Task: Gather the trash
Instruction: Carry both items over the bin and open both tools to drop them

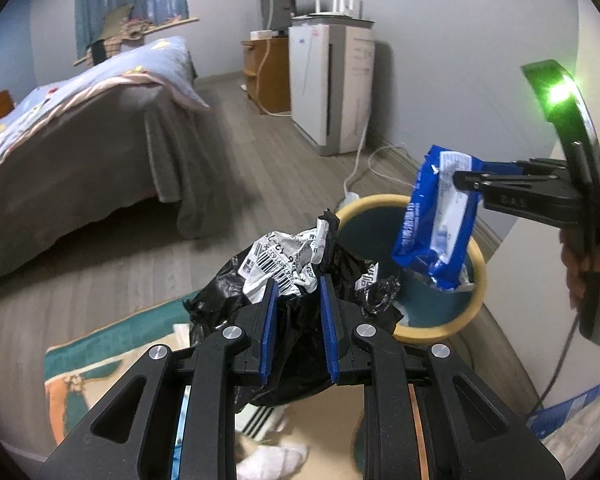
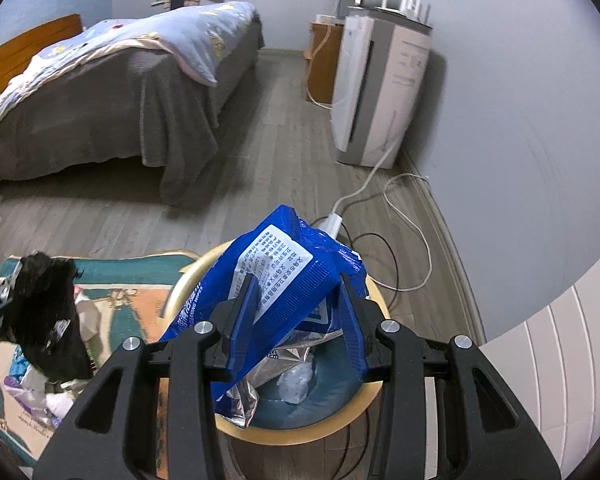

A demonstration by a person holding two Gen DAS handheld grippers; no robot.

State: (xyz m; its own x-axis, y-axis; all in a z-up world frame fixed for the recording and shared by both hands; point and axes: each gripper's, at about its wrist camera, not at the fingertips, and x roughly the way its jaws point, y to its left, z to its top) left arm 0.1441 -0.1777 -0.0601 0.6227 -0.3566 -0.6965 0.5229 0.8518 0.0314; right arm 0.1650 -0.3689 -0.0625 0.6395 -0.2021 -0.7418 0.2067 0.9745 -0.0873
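Left wrist view: left tool (image 1: 299,300) clamps a crumpled black bag (image 1: 300,276) just left of the bin (image 1: 440,330); carry it over the rim before releasing. Bag's underside is hidden.

Right wrist view: right tool (image 2: 296,312) grips the blue wipes packet (image 2: 276,280) over the bin (image 2: 374,390); lower, then let go. Bin's depth is unclear.

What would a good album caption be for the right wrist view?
Right claw holds a blue wipes packet over the round bin, bed behind.
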